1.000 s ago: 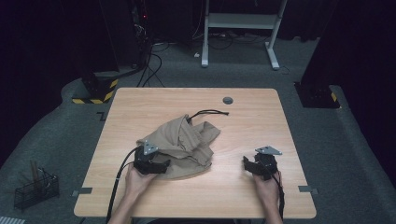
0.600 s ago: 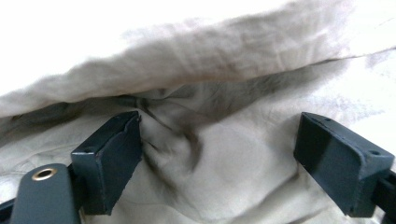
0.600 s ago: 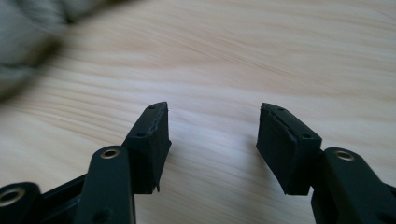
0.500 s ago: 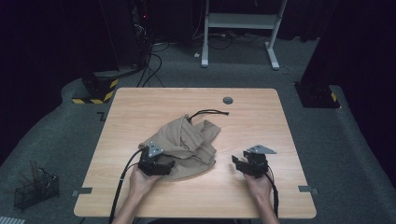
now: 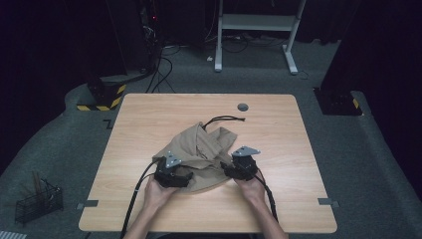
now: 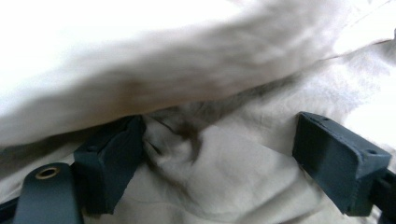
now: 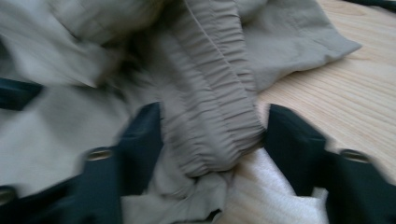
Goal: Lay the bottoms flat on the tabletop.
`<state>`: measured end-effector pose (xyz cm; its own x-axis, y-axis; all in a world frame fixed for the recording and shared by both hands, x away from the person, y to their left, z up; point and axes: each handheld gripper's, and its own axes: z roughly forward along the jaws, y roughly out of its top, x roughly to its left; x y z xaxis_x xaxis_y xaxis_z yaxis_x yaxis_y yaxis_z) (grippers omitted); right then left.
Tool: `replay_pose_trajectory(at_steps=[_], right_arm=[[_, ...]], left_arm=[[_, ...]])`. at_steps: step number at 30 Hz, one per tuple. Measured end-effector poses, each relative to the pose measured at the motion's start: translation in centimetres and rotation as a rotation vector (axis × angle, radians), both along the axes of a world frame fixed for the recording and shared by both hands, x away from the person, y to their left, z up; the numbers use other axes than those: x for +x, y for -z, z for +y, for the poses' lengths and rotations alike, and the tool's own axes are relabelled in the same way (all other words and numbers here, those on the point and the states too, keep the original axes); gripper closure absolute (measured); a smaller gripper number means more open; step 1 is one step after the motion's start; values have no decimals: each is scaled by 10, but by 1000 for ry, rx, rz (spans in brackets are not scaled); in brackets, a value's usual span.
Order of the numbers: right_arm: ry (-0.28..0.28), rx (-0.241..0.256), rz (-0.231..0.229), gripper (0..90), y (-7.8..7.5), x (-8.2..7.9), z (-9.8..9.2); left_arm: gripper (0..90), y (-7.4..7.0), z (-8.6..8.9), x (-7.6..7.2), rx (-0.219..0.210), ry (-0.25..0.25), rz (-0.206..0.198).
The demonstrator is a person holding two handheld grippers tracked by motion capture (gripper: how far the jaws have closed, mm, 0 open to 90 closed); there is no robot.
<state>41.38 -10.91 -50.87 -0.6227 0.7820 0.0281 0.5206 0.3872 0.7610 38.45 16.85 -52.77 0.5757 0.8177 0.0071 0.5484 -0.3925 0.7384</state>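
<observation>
Left gripper [image 6: 215,154]: fingers [image 6: 109,161] spread apart, crumpled tan garment [image 6: 224,172] bunched between them, nothing pinched. A fold of the same cloth hangs over the fingers from above.

Right gripper [image 7: 212,140]: fingers [image 7: 140,140] also apart, straddling the garment's gathered elastic band, which runs up and away from the gap. White lining sits just below the band end, bare table [image 7: 345,98] beyond the far finger.

High view: both grippers at the garment's [image 5: 199,149] near edge, left gripper [image 5: 171,172] on its near-left, right gripper [image 5: 241,167] on its near-right. Black drawstring [image 5: 224,119] trails past the far side.
</observation>
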Motion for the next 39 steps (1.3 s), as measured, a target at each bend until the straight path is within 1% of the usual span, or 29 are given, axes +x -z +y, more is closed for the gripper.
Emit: replay_pose_trajectory(at_steps=[1, 2, 4, 6, 9, 10, 11, 12, 14, 17, 19, 22, 23, 24, 25, 26, 27, 29, 30, 32, 33, 34, 35, 36, 38, 39], right_arm=[[0, 0, 0, 480, 0, 0, 0], [-4, -6, -2, 560, 3, -2, -2], [-5, 0, -7, 647, 1, -5, -7], [-8, -1, -9, 685, -2, -10, -15], [-10, -24, -14, 708, -1, -19, -28], [0, -22, -12, 712, -1, -24, -35], [7, -22, -15, 715, -1, -27, -41], [21, -17, -13, 719, -1, -30, -47], [46, -16, -18, 724, 0, -36, -59], [74, -39, -30, 728, 0, -42, -71], [89, -49, -34, 726, -1, -43, -76], [88, -37, -42, 702, -3, -44, -81], [91, -33, -51, 681, -4, -46, -81], [105, -35, -76, 646, -7, -48, -81], [115, -37, -96, 633, -9, -50, -81], [130, -32, -118, 606, -12, -53, -81], [131, -12, -138, 603, -17, -57, -81], [112, 18, -150, 601, -25, -61, -80], [91, 32, -150, 602, -29, -61, -79], [25, 80, -112, 603, -29, -61, -72], [25, 80, -112, 603, -29, -61, -72], [-15, 59, -97, 602, -22, -60, -61], [-22, 50, -100, 606, -19, -59, -57], [-31, 49, -98, 612, -15, -57, -52], [-51, 65, -65, 623, -10, -48, -44], [-54, 58, -60, 622, -9, -46, -42]], left_arm=[[158, 0, 0, 0, 0, 0, 0], [158, 0, -3, 0, -1, 5, 1], [158, 0, -7, 1, 2, 17, 0], [158, 0, -12, 1, 0, 34, 0], [153, -1, -23, 2, 7, 60, 3], [150, 0, -27, 2, 2, 64, 5], [147, 0, -27, 2, 2, 64, 5], [145, -1, -32, 4, 6, 73, 3], [144, -1, -36, 6, 7, 74, 4], [156, -1, -39, 7, 5, 62, 1], [158, -3, -39, 4, 17, 61, 8], [164, -10, -37, -6, 40, 55, -16], [162, -15, -34, -10, 35, 52, -29], [160, -19, -33, -12, 24, 46, -33], [158, -24, -30, -14, 9, 38, -39], [157, -30, -27, -16, -6, 27, -43], [153, -34, -25, -16, -14, 18, -47], [150, -44, -23, -16, -18, 15, -59], [149, -49, -22, -15, -24, 15, -59], [149, -51, -23, -13, -31, 13, -54], [149, -53, -25, -11, -31, 16, -52], [152, -55, -30, -7, -23, 22, -62], [153, -55, -34, -4, -23, 29, -64], [155, -55, -37, 0, -27, 37, -58], [163, -55, -47, 7, -28, 64, -34], [174, -55, -54, 10, -24, 92, -22]])
